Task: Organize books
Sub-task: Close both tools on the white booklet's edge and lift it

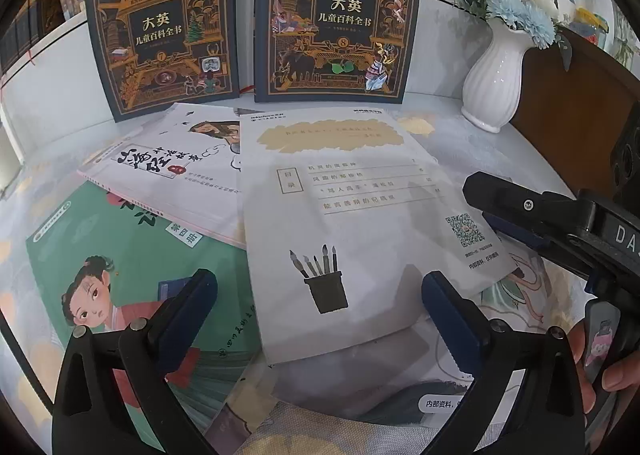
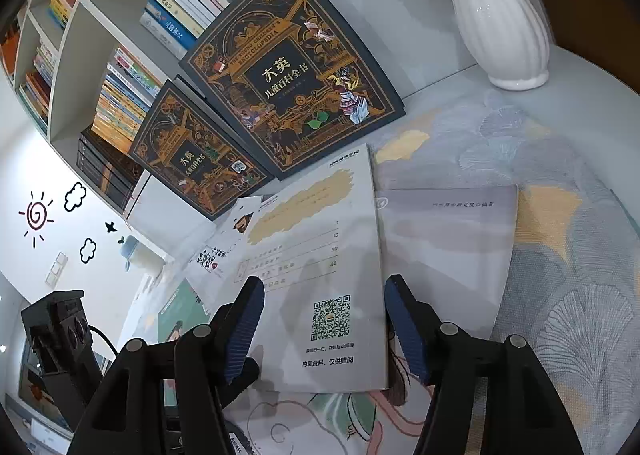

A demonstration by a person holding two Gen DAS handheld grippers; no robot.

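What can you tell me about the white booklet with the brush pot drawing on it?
The booklet is thin, white paper, lying flat on top of the other scattered books. Its cover shows a yellowish brushstroke patch at the top, a short contents list with page numbers, a square scan code, and a dark pot holding brushes. It overlaps a white book and a green book. In the right wrist view it seems opened out, a greyish panel beside it.

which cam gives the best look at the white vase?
Left wrist. It shows the white vase whole, base to neck, with its blue and white flowers, standing on the table right of the volume 8 encyclopedia. The right wrist view shows the white vase cropped by the top edge, so most of the flowers are lost.
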